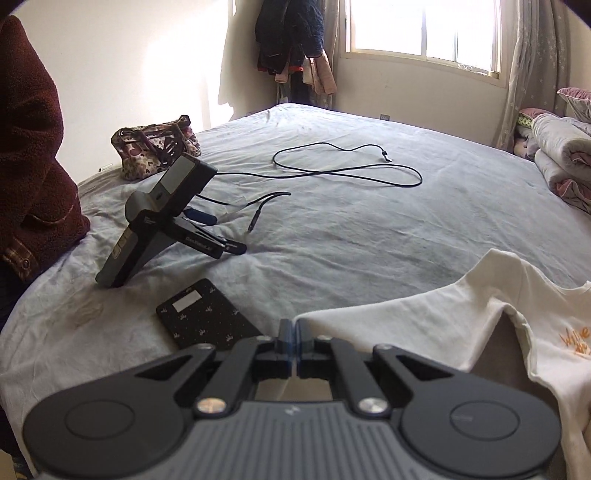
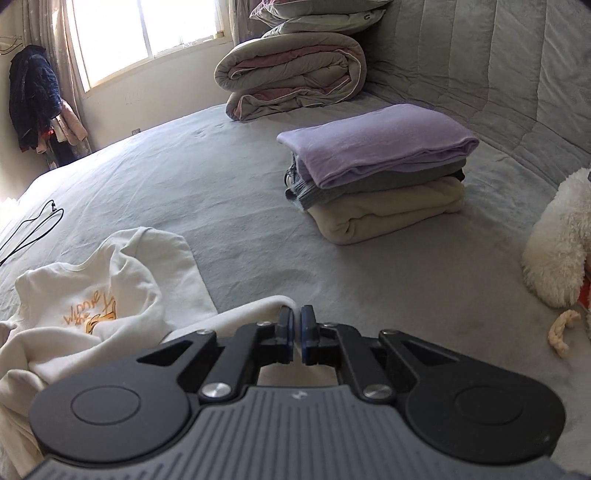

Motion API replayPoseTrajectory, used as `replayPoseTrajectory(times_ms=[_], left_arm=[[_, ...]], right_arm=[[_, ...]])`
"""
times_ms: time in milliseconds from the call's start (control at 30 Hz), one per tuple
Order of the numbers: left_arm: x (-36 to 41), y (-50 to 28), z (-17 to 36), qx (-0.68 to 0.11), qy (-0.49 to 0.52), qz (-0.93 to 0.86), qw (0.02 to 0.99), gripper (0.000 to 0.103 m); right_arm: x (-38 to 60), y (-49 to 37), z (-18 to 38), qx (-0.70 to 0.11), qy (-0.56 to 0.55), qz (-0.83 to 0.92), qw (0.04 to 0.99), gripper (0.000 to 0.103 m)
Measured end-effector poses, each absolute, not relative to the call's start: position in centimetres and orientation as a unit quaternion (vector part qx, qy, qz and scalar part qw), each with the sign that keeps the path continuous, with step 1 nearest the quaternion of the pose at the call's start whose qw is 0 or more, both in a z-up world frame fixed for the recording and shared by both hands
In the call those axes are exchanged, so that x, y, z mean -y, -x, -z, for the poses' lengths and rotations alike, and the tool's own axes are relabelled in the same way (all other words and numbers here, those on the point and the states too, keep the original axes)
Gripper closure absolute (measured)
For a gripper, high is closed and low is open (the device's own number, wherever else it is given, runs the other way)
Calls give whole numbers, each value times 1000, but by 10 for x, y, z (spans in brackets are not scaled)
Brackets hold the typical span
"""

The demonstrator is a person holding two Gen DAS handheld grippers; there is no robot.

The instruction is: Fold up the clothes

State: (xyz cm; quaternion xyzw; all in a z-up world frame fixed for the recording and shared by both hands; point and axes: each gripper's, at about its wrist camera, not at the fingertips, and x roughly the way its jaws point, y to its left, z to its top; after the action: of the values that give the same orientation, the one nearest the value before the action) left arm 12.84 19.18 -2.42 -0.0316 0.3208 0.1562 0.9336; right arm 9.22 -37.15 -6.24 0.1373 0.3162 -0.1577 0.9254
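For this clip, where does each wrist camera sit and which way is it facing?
Left wrist: sits behind the left gripper, jaws together, facing across the bed to the window; spare gripper and notebook ahead.
Right wrist: behind the right gripper, jaws nearly together, facing the folded stack and headboard.
Shared: the white shirt, black cable and window.

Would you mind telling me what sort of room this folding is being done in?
Most likely a home bedroom: the work surface is a wide bed with a grey sheet, rolled quilts and pillows are stacked at its head, and coats hang in the corner by a curtained window.
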Motion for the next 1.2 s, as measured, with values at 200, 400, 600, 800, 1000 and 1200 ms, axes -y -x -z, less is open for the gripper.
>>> replayPoseTrajectory(times_ms=[200,400,600,800,1000,1200], left_arm=[[-202,-150,12,-313,42,-156,936,102],[-188,-142,7,-318,73,-110,939,85],[-158,-124,16,-346,136,-25,928,58],[-107,-101,43,-382,179,65,905,52],[-51,-82,80,-425,195,123,875,53],[-23,-71,105,-450,209,147,856,64]], right_arm=[[398,-102,54,-315,-137,184,921,99],[405,-94,55,-312,-174,156,921,86],[389,-82,57,-306,-194,119,924,53],[359,-75,62,-317,-211,69,922,53],[311,-75,76,-336,-242,-9,910,53],[270,-84,92,-353,-268,-63,894,53]])
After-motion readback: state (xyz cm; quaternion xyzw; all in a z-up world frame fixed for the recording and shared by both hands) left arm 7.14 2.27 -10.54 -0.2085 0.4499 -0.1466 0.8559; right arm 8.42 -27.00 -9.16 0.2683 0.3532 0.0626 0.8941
